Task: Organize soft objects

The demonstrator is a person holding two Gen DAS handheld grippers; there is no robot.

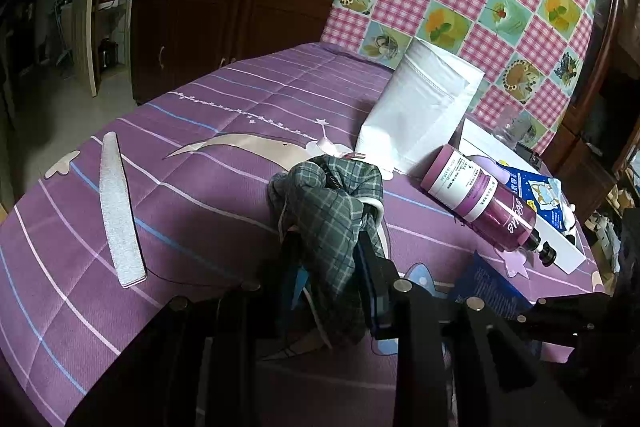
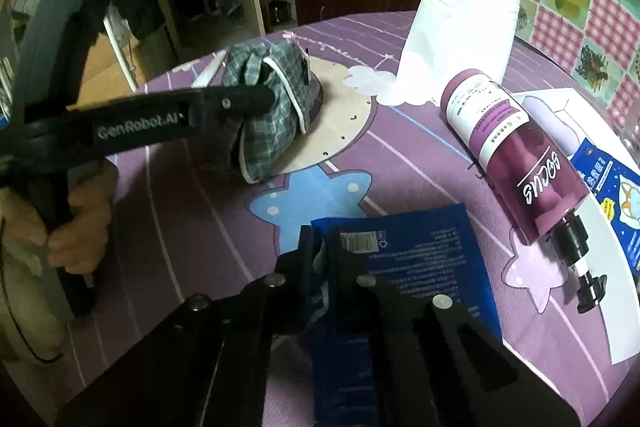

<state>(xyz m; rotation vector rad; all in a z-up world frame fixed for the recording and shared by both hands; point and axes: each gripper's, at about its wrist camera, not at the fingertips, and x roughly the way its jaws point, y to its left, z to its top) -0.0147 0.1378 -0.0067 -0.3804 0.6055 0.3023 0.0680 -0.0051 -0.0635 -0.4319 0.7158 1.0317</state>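
Observation:
A green plaid cloth bundle [image 1: 332, 195] with white piping lies on the purple quilted cover [image 1: 200, 187]. My left gripper [image 1: 330, 261] is shut on its near end, with a finger on each side of the fabric. In the right wrist view the same plaid bundle [image 2: 276, 99] sits at the centre left, and one black finger [image 2: 240, 103] of the left gripper presses into it. My right gripper [image 2: 320, 247] is shut on the near left edge of a flat blue packet [image 2: 420, 259] that rests on the cover. That blue packet [image 1: 492, 287] also shows at the lower right of the left wrist view.
A purple pump bottle [image 2: 512, 155] lies on its side right of the packet, partly over a white box [image 2: 600, 307]. A white paper bag [image 2: 460, 27] stands behind it. A grey nail file [image 1: 118, 211] lies far left. A person's hand [image 2: 80, 227] holds the left gripper's handle.

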